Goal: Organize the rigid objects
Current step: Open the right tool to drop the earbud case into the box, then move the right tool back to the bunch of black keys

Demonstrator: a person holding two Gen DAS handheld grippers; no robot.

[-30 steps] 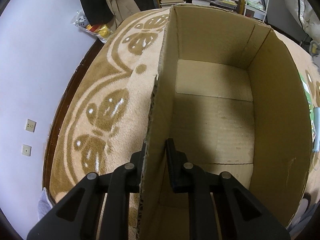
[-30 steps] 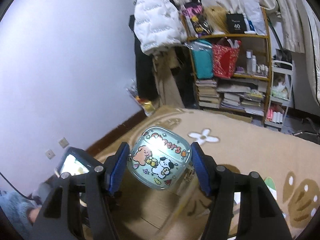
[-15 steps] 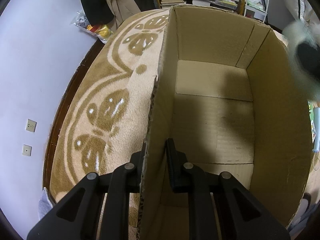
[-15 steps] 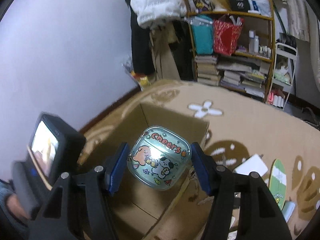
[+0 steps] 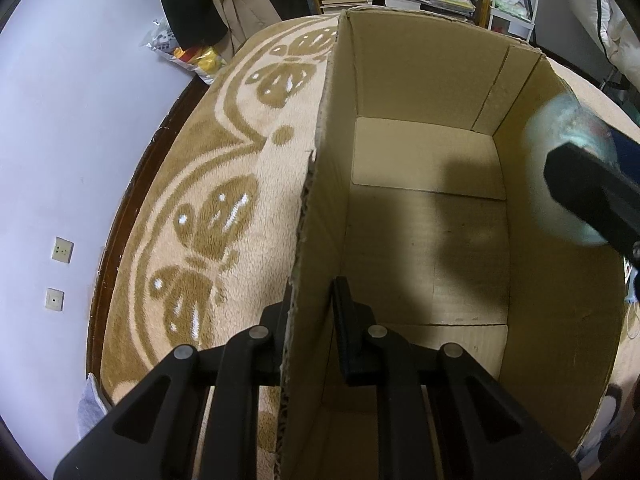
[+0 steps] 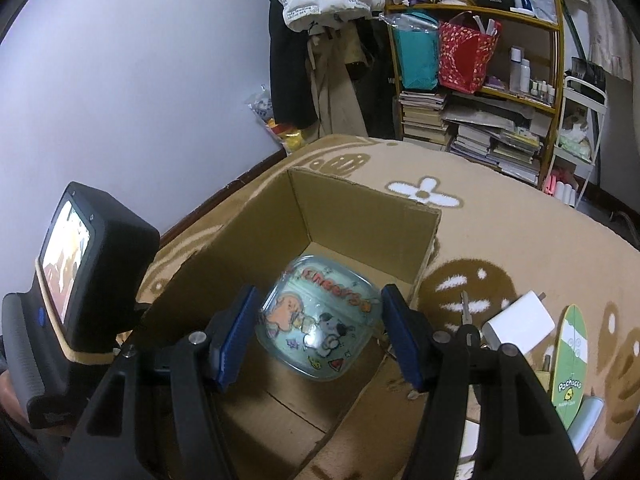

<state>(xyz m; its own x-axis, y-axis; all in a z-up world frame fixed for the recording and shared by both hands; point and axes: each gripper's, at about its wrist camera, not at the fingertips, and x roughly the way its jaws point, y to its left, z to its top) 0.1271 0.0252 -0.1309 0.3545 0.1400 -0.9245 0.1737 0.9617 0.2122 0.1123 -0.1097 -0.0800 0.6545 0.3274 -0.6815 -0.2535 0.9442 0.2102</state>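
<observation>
Between the right gripper's blue-padded fingers sits the clear container with cartoon print and the word "Cheers"; its image is now motion-blurred, and both pads seem to have come slightly off its sides, though blur prevents a firm call on contact. Half a second ago it was sharp and framed above the box rim; now it lies lower, against the box interior. Right gripper points down into the cardboard box, jaws about container-wide.

Left gripper: unchanged from earlier frames, fingers nearly closed, pinching the near left wall of the cardboard box, one finger outside, one inside. In the left wrist view the container and a right-gripper finger now reach further over the right wall than before, casting a shadow on the box floor.

Beyond: patterned rug, a white charger and green board-shaped item right of the box.
</observation>
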